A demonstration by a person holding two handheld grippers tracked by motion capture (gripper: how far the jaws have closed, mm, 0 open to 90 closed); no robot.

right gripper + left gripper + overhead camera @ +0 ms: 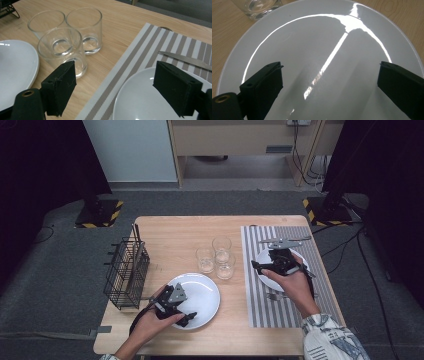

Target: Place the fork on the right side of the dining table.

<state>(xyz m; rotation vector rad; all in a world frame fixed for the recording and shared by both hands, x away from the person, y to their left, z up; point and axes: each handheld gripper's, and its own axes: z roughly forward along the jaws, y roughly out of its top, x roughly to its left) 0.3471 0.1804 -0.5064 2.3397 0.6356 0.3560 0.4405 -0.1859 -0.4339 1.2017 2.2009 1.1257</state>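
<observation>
Table setting in progress. Left hand-held gripper (pixel 192 318) is held spread over the near rim of the large plate (pixel 202 295), nothing pinched; a clean grip calls for one jaw slid under the rim before closing, then a level lift clear of the three glasses (pixel 216 257) just beyond. Right hand-held gripper (pixel 256 265) is spread and empty above the small plate (pixel 140 100) on the striped placemat (pixel 260 305). Plates are round, no long axis. Knife (pixel 186 59) lies flat behind the small plate, long axis across the placemat.
</observation>
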